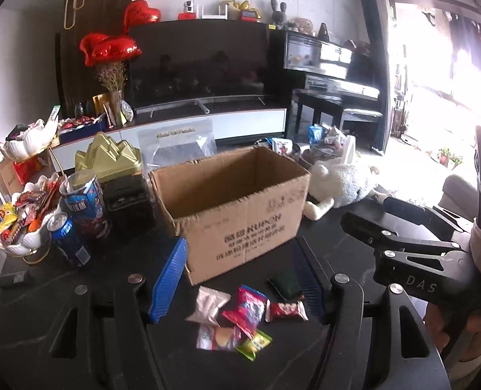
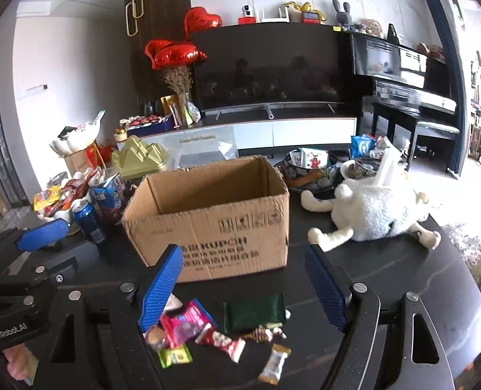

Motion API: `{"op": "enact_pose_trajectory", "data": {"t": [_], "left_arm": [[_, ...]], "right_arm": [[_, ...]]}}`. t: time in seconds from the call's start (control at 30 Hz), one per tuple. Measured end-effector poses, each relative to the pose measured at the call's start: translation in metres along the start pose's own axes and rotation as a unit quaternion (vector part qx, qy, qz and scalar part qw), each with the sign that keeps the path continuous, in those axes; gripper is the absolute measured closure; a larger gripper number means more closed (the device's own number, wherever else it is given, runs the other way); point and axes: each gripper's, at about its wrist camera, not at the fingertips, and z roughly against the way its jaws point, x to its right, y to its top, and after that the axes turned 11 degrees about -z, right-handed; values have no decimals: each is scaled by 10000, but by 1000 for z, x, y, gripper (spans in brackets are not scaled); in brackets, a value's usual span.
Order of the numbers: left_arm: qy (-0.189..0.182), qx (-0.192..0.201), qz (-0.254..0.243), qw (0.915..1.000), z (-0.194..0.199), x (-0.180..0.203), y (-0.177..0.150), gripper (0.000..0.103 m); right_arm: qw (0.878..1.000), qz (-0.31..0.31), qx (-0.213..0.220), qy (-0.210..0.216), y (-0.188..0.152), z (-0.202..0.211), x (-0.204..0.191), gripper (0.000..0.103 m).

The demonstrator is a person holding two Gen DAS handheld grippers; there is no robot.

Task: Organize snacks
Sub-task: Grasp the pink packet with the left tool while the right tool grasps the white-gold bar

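Open-topped cardboard box point(image 1: 230, 208) stands upright at centre of the dark table point(image 1: 331, 237), flaps gone, long axis running roughly 9 to 3 o'clock, printed long side facing the cameras. Loose snack packets lie flat on the table at 6 o'clock of the box, just in front of its near wall: white sachet point(image 1: 209, 305), pink packet point(image 1: 248, 307), red-and-white candy point(image 1: 286, 311), biscuit packet point(image 1: 216, 338), small green packet point(image 1: 254, 344), dark green pouch point(image 1: 286, 284). Right wrist view adds a gold-wrapped candy point(image 2: 274, 362) nearest the table's near edge. Pink packet's long axis runs about 11 to 5 o'clock; the red-and-white candy lies near 9 to 3. Left tongs point(image 1: 240, 279) are spread wide, holding nothing, blue pads point(image 1: 169, 279) straddling the packet cluster. Right tongs point(image 2: 250, 289) are likewise parted and unloaded, above the same pile. Open table shows at 3 o'clock of the box up to a white plush toy point(image 2: 373, 211). At 9 o'clock the room is tight: blue drink can point(image 1: 66, 237), blue snack carton point(image 1: 86, 201) and a white bowl of snacks point(image 1: 29, 243) stand close together.
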Motion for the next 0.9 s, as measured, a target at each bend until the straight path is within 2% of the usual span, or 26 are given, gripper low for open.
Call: {"op": "enact_pose_trajectory", "data": {"t": [0.37,0.67,0.9], "left_arm": [[-246,-214,107,9994,6,26,-37,38],[-273,-456,-367,9979,-13,38,-78,38],[-228,-395,-541,9975,-26,37,-98,38]], "right_arm": [[9996,-178,-237,28,-44,21,19,25],[9983,-142,-453,-349,-82,13,30,25],[9961,-227,-756,-398,-105,-12,36,25]]}}
